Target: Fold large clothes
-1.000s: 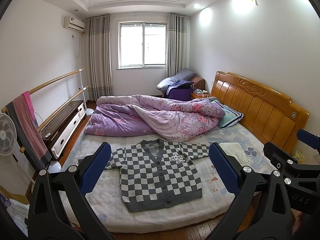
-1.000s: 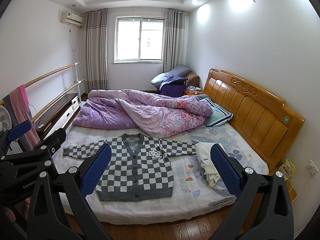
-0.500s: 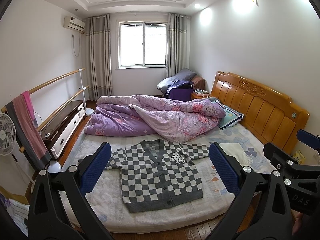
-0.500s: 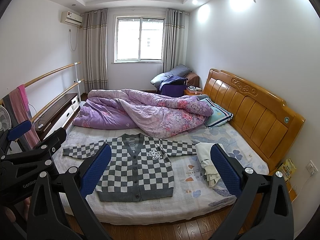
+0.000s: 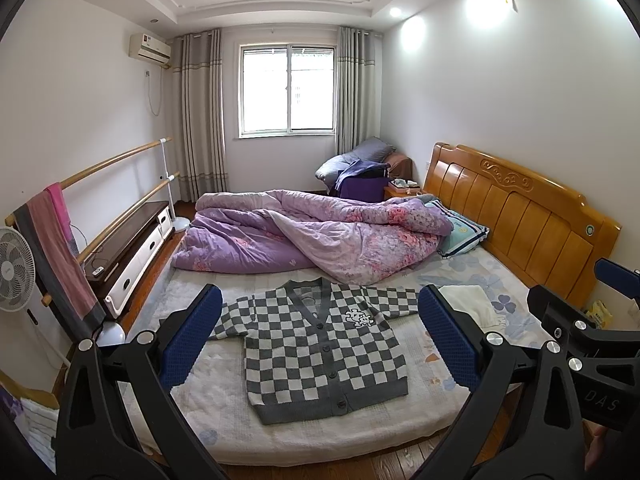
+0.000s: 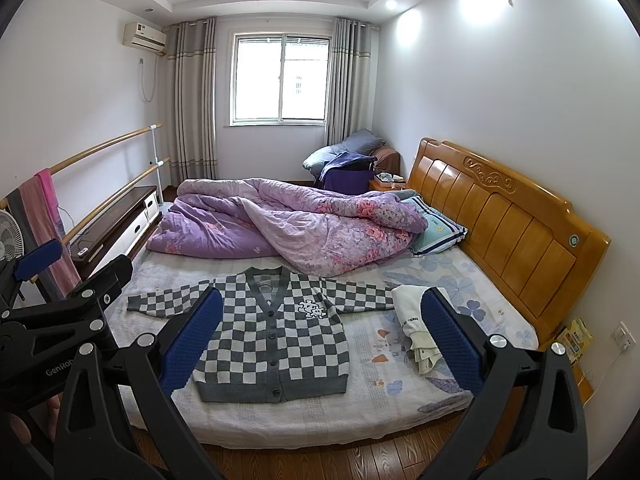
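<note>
Bedroom bed point(image 5: 224, 424) carries the checked cardigan point(image 6: 272, 344) flat, sleeves out. Both grippers, left point(image 5: 320, 340) and right point(image 6: 320, 344), hover with fingers spread; best pinch a sleeve cuff first and fold inward.

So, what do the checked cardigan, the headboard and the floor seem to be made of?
The cardigan looks like a thick knit, perhaps wool or acrylic: ribbed grey edging, soft matte squares, dark buttons. The headboard seems to be solid wood with a glossy orange varnish: carved top rail and shine on its panels. The floor appears to be dark wood planks or laminate, slightly shiny; which one I cannot tell.
</note>
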A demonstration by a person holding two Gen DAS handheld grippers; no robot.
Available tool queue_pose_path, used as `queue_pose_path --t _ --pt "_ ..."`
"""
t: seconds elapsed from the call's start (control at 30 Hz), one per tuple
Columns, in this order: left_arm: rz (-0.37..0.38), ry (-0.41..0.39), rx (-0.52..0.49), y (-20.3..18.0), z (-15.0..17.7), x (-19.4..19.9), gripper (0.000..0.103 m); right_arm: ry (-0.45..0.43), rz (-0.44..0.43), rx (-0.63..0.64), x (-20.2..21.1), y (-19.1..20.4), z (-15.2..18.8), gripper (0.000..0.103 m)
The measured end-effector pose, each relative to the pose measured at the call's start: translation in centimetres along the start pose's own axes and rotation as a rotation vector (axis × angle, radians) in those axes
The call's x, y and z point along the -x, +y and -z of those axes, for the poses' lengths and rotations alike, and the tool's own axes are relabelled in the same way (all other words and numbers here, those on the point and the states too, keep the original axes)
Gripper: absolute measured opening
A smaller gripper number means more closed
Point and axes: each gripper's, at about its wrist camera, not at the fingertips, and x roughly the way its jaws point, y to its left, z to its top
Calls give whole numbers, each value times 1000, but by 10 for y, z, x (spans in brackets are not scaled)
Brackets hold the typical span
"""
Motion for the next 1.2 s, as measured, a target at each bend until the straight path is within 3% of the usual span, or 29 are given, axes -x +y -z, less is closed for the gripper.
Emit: queue_pose_path --t 1.2 --pt "-4 -3 3 6 6 4 98 -4 -4 2 10 7 -1 96"
